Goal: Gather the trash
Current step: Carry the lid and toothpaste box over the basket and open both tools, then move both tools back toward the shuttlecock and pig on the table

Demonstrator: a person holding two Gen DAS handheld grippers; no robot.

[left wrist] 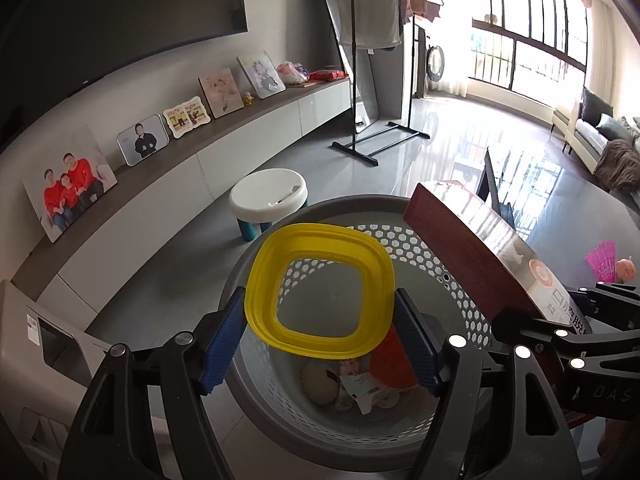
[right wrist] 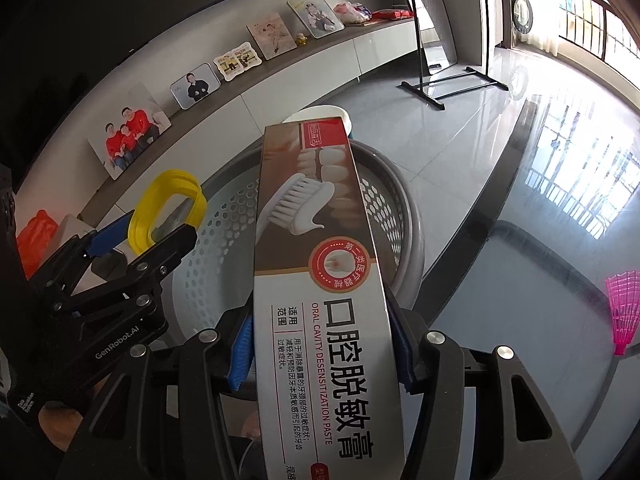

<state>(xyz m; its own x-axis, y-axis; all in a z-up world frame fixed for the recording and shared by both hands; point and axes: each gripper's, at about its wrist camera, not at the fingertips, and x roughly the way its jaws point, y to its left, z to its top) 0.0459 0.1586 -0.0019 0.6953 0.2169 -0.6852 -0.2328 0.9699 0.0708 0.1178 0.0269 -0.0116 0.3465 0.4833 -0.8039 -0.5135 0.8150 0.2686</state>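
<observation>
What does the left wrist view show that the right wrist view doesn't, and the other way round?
Only the left wrist view: the trash already at the bottom of the grey perforated plastic basket, namely a pale round ball, crumpled paper and an orange wrapper.

Only the right wrist view: the printed front of the long toothpaste carton, with toothbrush picture and lettering.

Both: the left hand-held gripper clamping the yellow square plastic lid frame, the right hand-held gripper clamping the carton, the basket below, and a pink fan.
</observation>
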